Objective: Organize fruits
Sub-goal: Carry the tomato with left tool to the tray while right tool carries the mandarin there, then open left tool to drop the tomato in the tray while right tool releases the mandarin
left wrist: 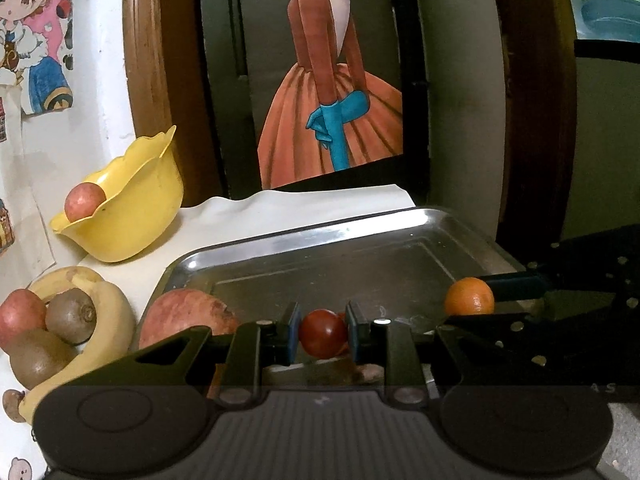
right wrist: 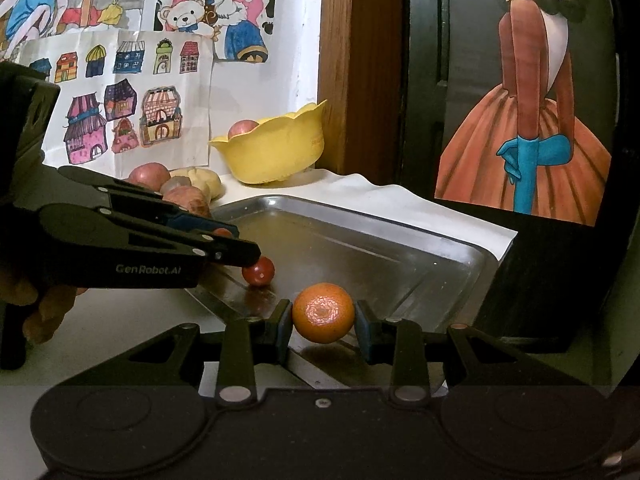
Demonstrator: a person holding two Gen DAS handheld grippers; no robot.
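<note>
L gripper (left wrist: 323,334) is clamped on a small red tomato (left wrist: 322,333), pads touching it on both sides, held low over the near edge of the steel tray (left wrist: 340,240). Tomato's basically round so no real long axis. In the R wrist view there's a red tomato (right wrist: 259,271) right at the tip of the L gripper (right wrist: 240,246), touching or almost touching the tray floor, can't tell which.

R gripper (right wrist: 323,314) has an orange (right wrist: 323,313) between its pads, L pad touching, R pad looks just shy of it or barely on, can't tell tbh. Orange is round too, its pale dimpled end faces the cam. It sits over the tray's near edge; from the L cam it's at the tray's right side (left wrist: 469,297).

Poses: L tool comes in from the left, roughly level, fingers pointing right across the tray, w/ a hand (right wrist: 44,308) under its body. R tool points fwd over the tray toward the back wall.

Off-tray: yellow bowl (left wrist: 132,208) w/ an apple (left wrist: 85,202) inside, back left. Left of the tray, a banana (left wrist: 108,332) curls around two kiwis (left wrist: 71,316) and another apple (left wrist: 20,316); a pomegranate (left wrist: 188,316) sits just at the tray's left corner.
</note>
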